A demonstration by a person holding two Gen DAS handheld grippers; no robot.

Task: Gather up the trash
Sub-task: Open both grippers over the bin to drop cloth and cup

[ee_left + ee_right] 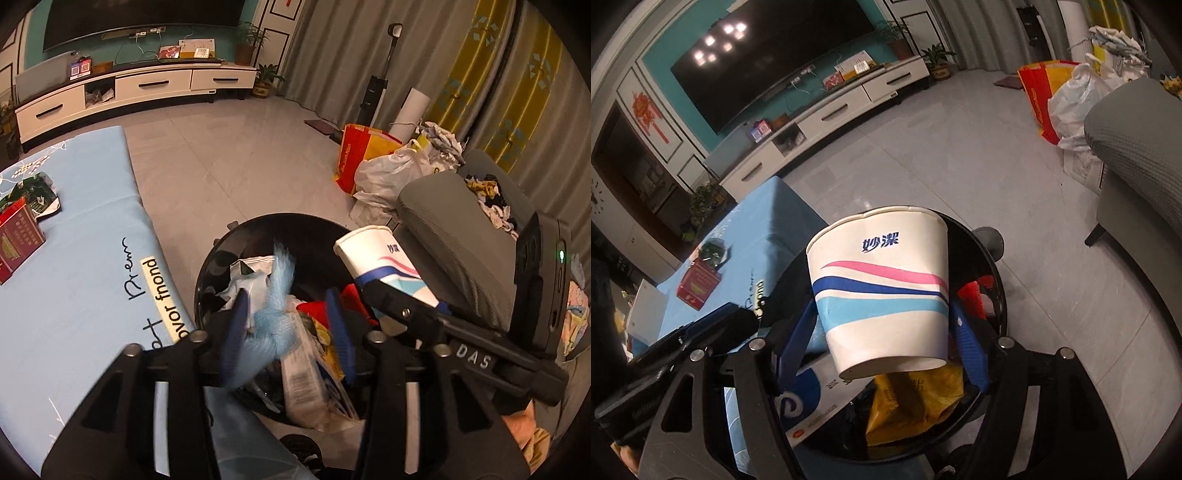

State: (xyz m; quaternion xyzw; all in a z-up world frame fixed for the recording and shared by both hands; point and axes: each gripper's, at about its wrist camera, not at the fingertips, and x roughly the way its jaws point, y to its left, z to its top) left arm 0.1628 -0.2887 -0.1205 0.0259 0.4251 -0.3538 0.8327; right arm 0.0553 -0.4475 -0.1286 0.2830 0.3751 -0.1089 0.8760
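Note:
In the left wrist view my left gripper [288,332] hangs over a round black bin [221,266] full of wrappers and packets. Its jaws stand apart. A blurred light-blue net [275,306] lies loose between them, close to the left pad and clear of the right one. My right gripper [882,343] is shut on a white paper cup [882,291] with pink and blue stripes, one pad on each side. It holds the cup tilted over the same bin [997,280]. The cup [380,258] also shows at the bin's right rim in the left wrist view.
A table under a light-blue cloth [92,258] stands left of the bin and carries a red box [18,240] and a green wrapper [37,192]. To the right is a grey padded seat [461,240], with plastic bags [388,170] on the tiled floor beyond it.

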